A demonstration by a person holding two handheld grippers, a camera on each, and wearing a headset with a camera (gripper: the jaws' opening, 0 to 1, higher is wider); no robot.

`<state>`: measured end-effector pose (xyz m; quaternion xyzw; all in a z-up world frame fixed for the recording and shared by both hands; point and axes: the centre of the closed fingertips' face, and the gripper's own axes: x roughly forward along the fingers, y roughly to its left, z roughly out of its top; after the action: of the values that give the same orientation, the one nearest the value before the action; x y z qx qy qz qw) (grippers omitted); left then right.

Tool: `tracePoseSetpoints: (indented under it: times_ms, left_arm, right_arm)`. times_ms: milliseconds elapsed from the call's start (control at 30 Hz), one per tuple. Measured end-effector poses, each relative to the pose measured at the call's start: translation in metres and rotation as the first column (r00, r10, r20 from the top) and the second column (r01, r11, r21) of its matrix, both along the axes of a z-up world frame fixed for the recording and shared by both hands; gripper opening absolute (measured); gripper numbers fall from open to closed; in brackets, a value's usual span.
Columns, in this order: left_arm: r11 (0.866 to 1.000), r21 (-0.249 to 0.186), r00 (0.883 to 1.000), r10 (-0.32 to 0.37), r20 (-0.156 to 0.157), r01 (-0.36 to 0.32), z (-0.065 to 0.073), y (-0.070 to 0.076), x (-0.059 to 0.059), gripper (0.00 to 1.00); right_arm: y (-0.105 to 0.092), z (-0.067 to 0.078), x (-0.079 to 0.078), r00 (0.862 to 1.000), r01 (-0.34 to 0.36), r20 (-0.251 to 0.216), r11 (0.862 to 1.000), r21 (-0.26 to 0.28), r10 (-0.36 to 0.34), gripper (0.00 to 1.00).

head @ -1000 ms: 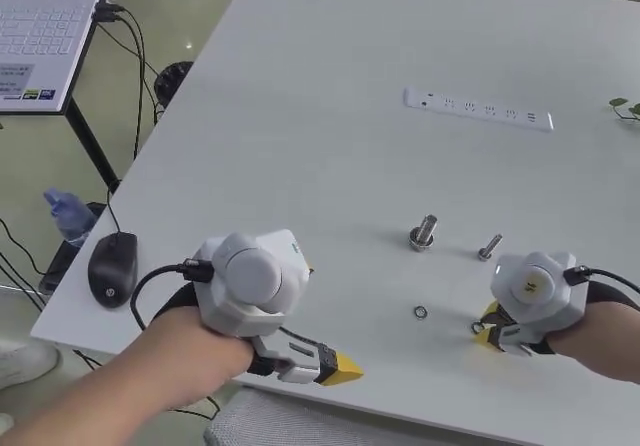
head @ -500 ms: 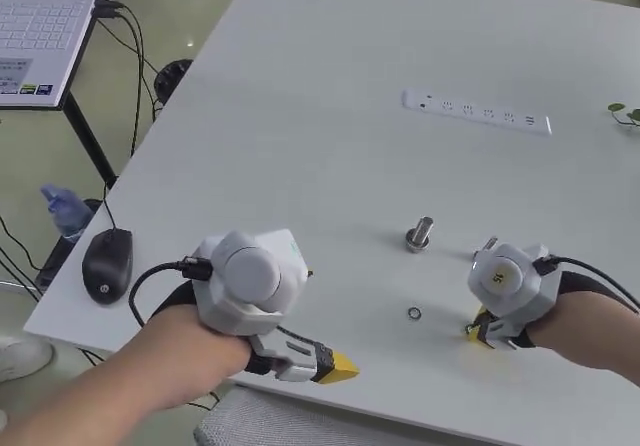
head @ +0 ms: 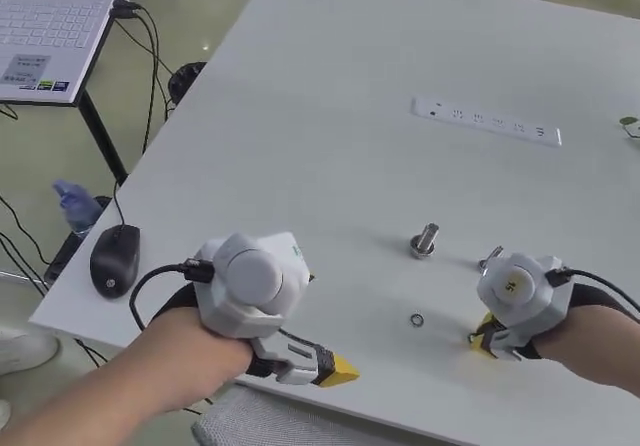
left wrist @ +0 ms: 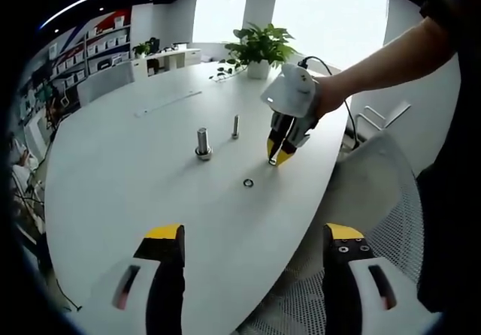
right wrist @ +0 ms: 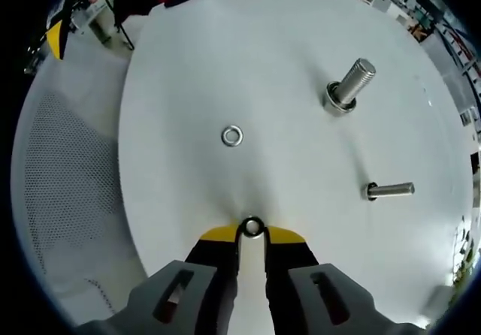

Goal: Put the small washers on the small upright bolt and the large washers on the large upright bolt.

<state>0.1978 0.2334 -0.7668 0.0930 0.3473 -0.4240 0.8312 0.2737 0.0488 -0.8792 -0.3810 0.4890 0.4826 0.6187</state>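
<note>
The large bolt point(head: 425, 240) stands upright mid-table with a washer ring at its base point(right wrist: 334, 99). The thinner small bolt point(head: 490, 258) is to its right. One loose washer point(head: 417, 319) lies flat in front of the bolts, also seen as the washer point(right wrist: 232, 135) in the right gripper view. My right gripper point(head: 483, 334) is low over the table near the front edge, its yellow-tipped jaws shut on another washer point(right wrist: 252, 227). My left gripper point(head: 335, 371) hangs past the table's front edge, open and holding nothing point(left wrist: 254, 233).
A white power strip point(head: 486, 123) lies at the back of the table. A black mouse point(head: 114, 257) sits at the left edge. A laptop point(head: 50, 26) is on a side stand to the left, and a mesh chair point(left wrist: 361, 192) is below the front edge.
The head camera has shifted a little. My right gripper has nudged slightly back toward the small bolt, staying low with the washer at its tips. The left gripper has held still.
</note>
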Motion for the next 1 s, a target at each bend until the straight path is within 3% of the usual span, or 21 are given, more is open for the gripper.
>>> tracePoseSetpoints:
  times_ms: [300,600,1000]
  left_arm:
    - [1.000,0.006,1.000,0.008,-0.003,-0.008,-0.001,-0.006,-0.001,0.73]
    - [1.000,-0.005,1.000,0.020,-0.003,-0.020,-0.001,-0.015,0.002,0.74]
    - [0.999,-0.024,0.999,0.043,0.004,-0.043,0.000,-0.022,0.010,0.83]
  right_arm:
    - [-0.002,0.001,-0.003,0.999,-0.026,-0.019,1.000,0.001,0.026,0.12]
    - [-0.022,0.010,0.009,1.000,0.005,-0.013,1.000,0.004,-0.005,0.12]
    - [-0.047,0.028,0.026,0.999,0.044,0.011,0.999,0.013,-0.044,0.12]
